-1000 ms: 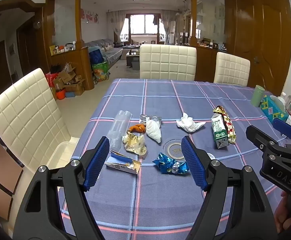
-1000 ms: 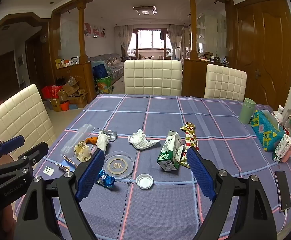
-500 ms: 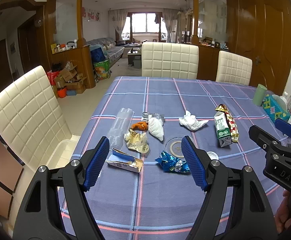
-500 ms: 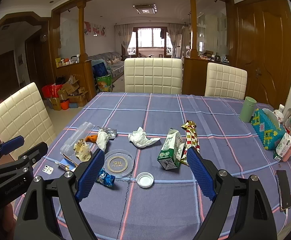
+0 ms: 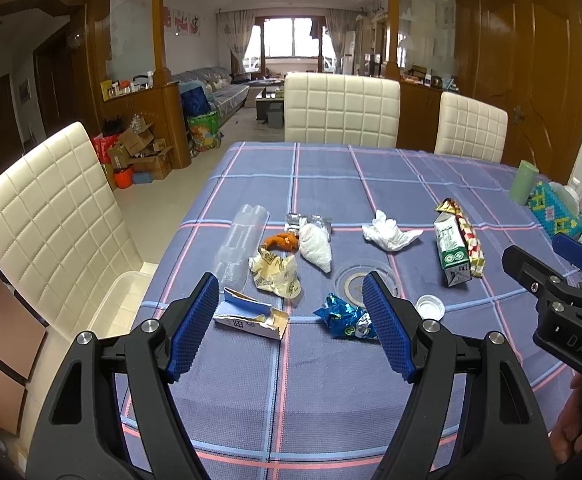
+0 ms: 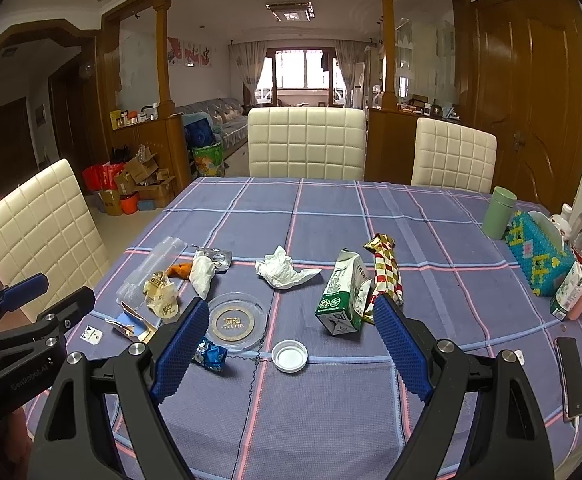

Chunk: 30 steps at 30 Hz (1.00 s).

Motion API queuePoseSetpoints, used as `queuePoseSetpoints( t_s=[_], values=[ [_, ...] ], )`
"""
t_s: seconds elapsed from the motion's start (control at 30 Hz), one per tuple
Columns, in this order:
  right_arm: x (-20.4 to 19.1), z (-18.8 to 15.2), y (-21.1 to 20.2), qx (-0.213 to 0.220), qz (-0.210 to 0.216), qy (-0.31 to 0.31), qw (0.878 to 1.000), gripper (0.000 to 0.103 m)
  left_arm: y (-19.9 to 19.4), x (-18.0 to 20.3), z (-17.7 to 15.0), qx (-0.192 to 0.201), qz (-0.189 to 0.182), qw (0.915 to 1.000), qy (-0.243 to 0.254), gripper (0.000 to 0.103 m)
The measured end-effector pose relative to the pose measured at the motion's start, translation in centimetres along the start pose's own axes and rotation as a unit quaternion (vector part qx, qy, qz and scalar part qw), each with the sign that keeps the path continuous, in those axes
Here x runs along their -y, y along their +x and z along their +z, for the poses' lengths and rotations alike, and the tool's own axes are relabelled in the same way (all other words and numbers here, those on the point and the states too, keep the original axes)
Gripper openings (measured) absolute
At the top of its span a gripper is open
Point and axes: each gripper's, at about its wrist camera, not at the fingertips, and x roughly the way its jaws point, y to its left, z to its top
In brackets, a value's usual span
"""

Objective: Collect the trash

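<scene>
Left wrist view shows almost nothing changed over the last second: the trash lies where it lay on the plaid table (image 5: 331, 380), so collecting has, I judge, not begun. The left gripper (image 5: 291, 320) and right gripper (image 6: 287, 344) both hang released and empty above the near edge. By size: the clear plastic sleeve (image 5: 239, 248) runs lengthwise away from the camera, the green milk carton (image 5: 453, 248) lies tipped with its spout end far, then the flattened blue box (image 5: 251, 316) crosswise, and the blue foil wrapper (image 5: 345, 316).
</scene>
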Motion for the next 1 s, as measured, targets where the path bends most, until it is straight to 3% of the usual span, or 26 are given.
queuePoseSetpoints(
  t_s=[0.5,1.0],
  values=[
    [0.4,-2.0,6.6,-0.074,0.004,-0.001,0.997,0.082,6.6,-2.1,-1.9,-0.067,0.027,0.9973,-0.010,0.074],
    [0.4,-5.2,14.0,-0.166,0.003,-0.005,0.986,0.082,13.8,-3.5,-4.1,-0.154,0.041,0.9871,-0.018,0.074]
  ],
)
